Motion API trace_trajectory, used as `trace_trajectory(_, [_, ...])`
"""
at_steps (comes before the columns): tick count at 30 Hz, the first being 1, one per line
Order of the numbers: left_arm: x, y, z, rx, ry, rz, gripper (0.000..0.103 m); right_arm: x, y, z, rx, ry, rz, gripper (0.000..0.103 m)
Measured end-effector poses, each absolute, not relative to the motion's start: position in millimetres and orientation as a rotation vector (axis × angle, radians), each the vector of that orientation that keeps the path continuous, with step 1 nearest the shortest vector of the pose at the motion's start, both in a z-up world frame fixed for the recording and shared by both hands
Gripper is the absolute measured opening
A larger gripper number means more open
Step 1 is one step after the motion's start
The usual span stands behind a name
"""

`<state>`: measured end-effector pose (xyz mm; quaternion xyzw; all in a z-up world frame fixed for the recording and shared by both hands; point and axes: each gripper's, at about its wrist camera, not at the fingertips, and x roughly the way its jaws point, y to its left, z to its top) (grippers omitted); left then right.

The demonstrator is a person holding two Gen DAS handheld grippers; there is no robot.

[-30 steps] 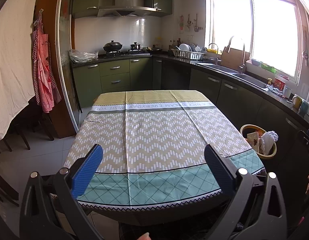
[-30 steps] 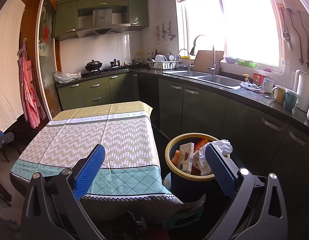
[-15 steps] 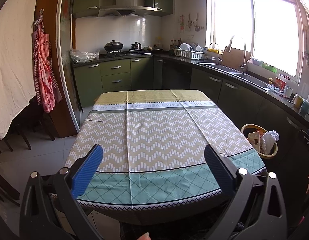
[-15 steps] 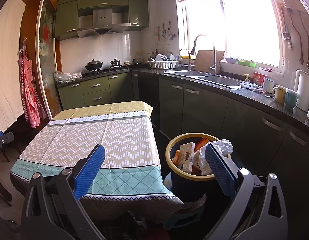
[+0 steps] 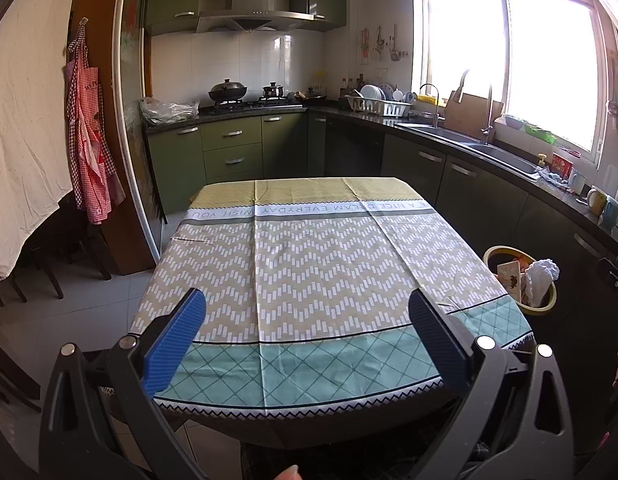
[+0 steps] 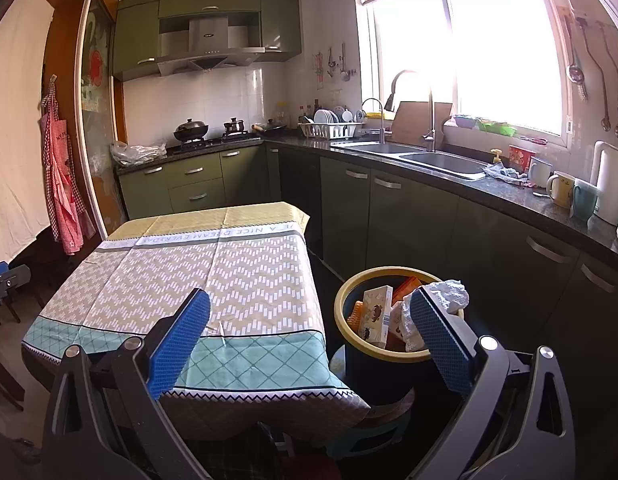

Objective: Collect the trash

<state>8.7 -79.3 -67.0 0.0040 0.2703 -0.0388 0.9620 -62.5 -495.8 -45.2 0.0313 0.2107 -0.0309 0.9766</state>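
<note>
Across the lower left of the left wrist view, the left gripper [image 5: 305,340] hangs over the near edge of the table [image 5: 309,264], its blue pads spread wide with nothing between them. Nothing lies on the patterned cloth. Further right, at the frame's right edge, the yellow-rimmed bin [image 5: 547,309] stands just beside the table, holding a carton [image 6: 375,311] and crumpled white paper [image 6: 451,294]. The right gripper [image 6: 309,338] is likewise wide open and empty, aimed between table and bin. By my judgement, the bin looks full: reaching in carelessly could knock the paper out or tip it.
</note>
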Motion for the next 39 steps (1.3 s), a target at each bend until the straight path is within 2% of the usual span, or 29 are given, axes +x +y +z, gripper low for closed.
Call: trace_trajectory(39, [8.3, -76.8, -69.6, 0.020, 0.569, -0.052, 0.096, -56.3, -492.9, -48.3, 0.057, 0.442, -0.033, 0.099])
